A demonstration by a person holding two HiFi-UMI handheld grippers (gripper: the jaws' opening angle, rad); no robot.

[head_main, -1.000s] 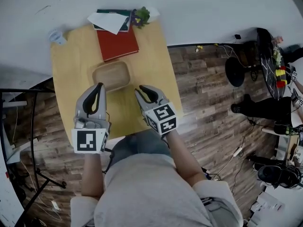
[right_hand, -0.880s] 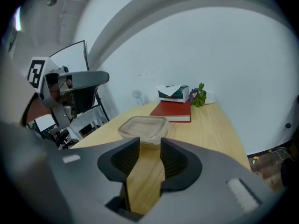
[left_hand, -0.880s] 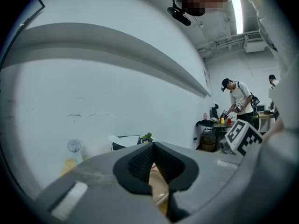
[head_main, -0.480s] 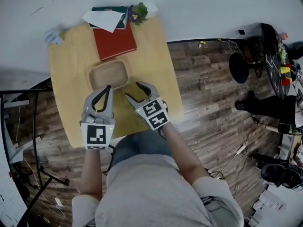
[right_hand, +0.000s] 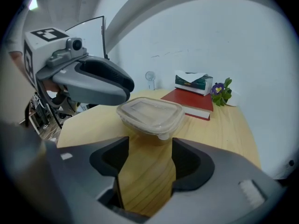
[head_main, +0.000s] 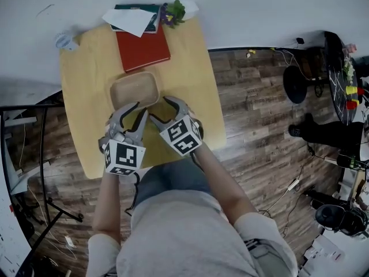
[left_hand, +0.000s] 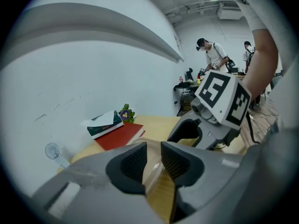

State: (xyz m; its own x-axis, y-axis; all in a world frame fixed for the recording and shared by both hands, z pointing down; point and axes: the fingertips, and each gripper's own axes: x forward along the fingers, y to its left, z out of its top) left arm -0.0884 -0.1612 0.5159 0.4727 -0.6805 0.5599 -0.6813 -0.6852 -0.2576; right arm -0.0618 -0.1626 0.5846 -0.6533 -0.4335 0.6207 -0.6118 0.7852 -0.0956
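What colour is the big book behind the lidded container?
The book is red, seen best in the head view.

Clear glossy plastic container (right_hand: pixel 150 114), matt wood table (right_hand: pixel 219 129)

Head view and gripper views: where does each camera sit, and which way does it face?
Head view: on the person's head, facing steeply down at the wooden table, clear lidded plastic container, left gripper, right gripper; arms and torso show.
Left gripper view: on that gripper, facing along its parted jaws towards the wall; the right gripper shows.
Right gripper view: facing along its parted jaws at the container; the left gripper shows.
Both gripper views share the red book.
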